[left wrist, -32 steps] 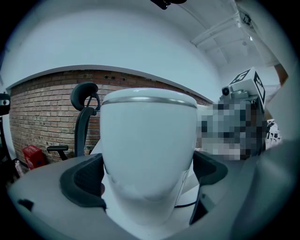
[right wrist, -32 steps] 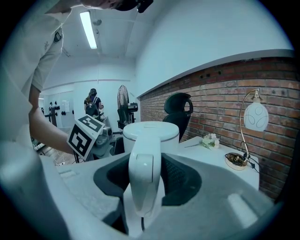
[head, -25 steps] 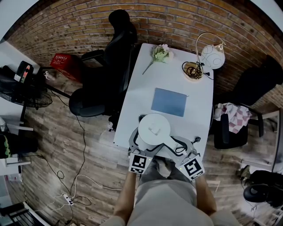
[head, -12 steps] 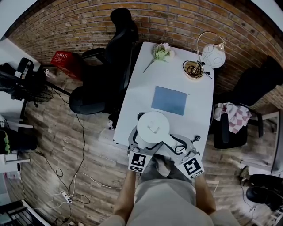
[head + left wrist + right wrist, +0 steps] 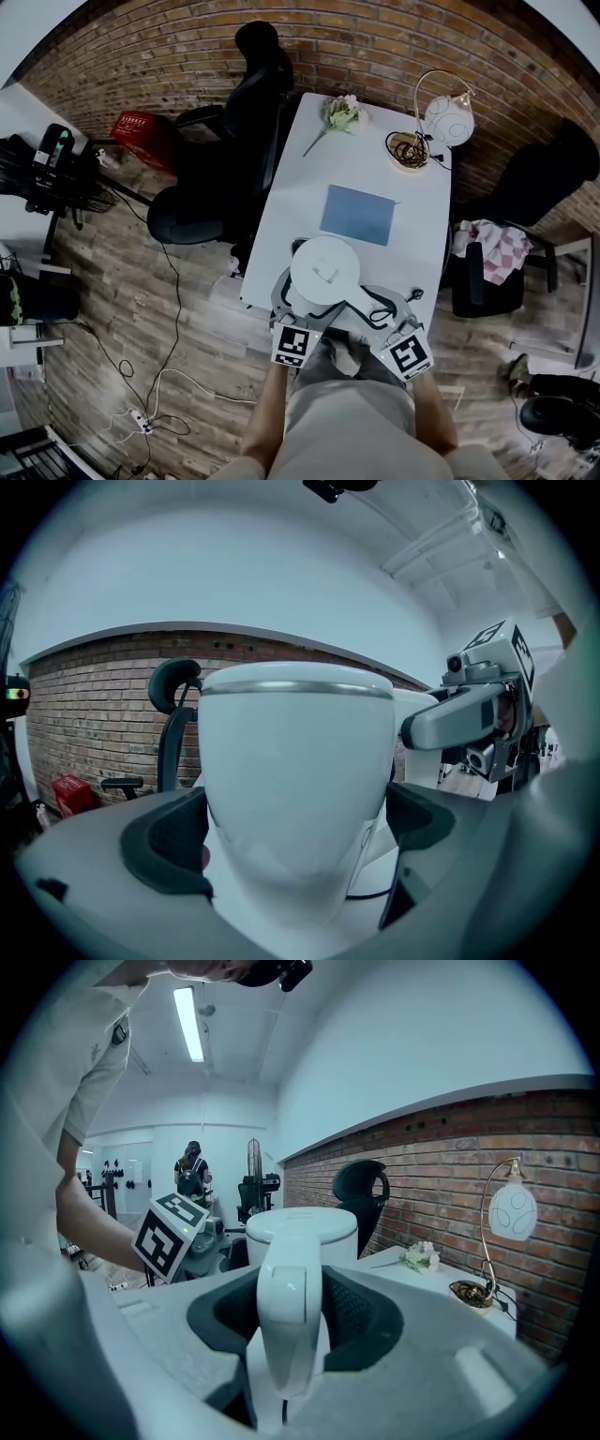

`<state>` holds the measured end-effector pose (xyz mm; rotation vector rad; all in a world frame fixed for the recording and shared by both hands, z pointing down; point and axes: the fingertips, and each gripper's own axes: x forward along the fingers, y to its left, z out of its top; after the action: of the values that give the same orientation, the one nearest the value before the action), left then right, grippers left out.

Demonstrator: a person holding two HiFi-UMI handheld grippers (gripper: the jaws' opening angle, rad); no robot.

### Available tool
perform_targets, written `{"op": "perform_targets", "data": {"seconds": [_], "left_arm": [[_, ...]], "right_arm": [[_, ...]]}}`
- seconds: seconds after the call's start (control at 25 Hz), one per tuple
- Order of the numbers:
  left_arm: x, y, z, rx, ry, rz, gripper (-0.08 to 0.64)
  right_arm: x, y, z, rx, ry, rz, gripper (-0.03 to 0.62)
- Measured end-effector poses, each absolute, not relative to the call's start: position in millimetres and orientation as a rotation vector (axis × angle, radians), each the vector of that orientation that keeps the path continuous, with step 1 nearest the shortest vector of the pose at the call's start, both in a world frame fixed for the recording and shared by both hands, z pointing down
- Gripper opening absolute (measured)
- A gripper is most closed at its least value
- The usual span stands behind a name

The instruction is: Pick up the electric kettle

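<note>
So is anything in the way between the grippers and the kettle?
Nothing visible is. The left gripper has its jaws hugging the body of the electric kettle, and the right gripper has its jaws closed on the handle.

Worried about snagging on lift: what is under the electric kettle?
Only the white table and a black cord looping out on the right show; the electric kettle itself hides its base and anything beneath.
</note>
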<state>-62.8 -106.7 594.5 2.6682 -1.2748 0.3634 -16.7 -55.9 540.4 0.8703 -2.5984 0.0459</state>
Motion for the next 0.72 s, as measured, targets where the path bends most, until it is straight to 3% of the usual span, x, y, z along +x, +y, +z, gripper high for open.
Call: {"op": "perform_targets", "data": {"seconds": [0.72], "left_arm": [[-71,-92,547,2.627,-1.458,0.351,0.566]], "right_arm": [[-17,-45,498,0.740,-2.688,-0.022,0.166]]}}
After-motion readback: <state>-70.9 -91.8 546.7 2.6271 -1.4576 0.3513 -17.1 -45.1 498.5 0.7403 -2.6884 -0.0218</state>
